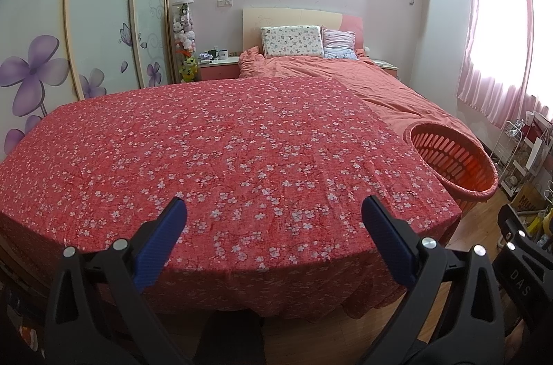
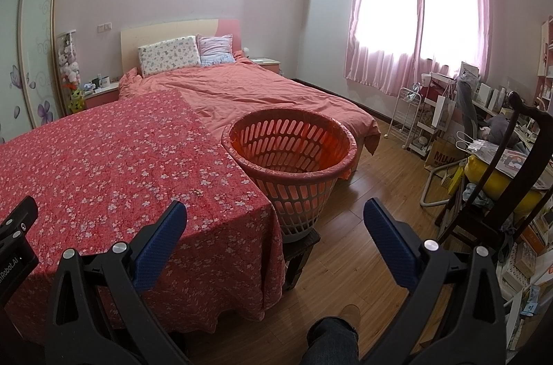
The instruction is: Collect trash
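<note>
Red flowered cloth fills the middle of both views, and you hold both grippers empty.

Your left gripper hangs over the near edge of the cloth, jaws wide apart. Your right gripper also has its jaws apart. The orange laundry basket stands on a dark stool at center frame, just beside the cloth's right corner. No trash is visible to me.

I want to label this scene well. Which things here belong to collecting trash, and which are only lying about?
For the job:
- orange basket, lined with a bag, on a dark stool beside the table
- floral tablecloth, no trash clearly visible on it
- left tongs and right tongs, both open and empty

Just there:
- bed
- pillows
- pink curtains
- white cart
</note>
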Demonstrator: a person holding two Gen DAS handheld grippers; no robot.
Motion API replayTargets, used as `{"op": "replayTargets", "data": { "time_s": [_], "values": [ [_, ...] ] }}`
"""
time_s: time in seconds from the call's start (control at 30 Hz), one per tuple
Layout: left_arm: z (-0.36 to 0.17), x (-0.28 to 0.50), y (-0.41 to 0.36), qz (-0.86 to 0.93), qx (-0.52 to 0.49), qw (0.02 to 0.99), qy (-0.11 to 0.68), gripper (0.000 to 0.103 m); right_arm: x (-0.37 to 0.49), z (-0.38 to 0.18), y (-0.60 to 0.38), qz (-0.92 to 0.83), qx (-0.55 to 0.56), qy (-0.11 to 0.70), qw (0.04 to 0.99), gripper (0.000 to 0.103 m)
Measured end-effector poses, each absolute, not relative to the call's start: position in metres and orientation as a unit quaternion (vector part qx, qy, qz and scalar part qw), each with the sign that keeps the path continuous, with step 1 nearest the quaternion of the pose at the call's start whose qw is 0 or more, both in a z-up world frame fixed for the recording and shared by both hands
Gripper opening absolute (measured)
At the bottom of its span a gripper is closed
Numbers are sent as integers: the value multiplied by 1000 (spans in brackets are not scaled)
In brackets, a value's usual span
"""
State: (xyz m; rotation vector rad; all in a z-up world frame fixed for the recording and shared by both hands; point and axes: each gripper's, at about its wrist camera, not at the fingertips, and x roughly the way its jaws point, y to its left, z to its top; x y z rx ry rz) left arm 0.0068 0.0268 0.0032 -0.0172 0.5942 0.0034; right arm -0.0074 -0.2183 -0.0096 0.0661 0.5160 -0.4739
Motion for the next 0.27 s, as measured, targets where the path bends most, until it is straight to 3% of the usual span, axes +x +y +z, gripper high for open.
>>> {"op": "replayTargets", "data": {
  "time_s": [0.27],
  "values": [
    [2,7,29,2,-8,956,294,99,-7,-11,-216,-231,32,254,939,101]
  ]
}}
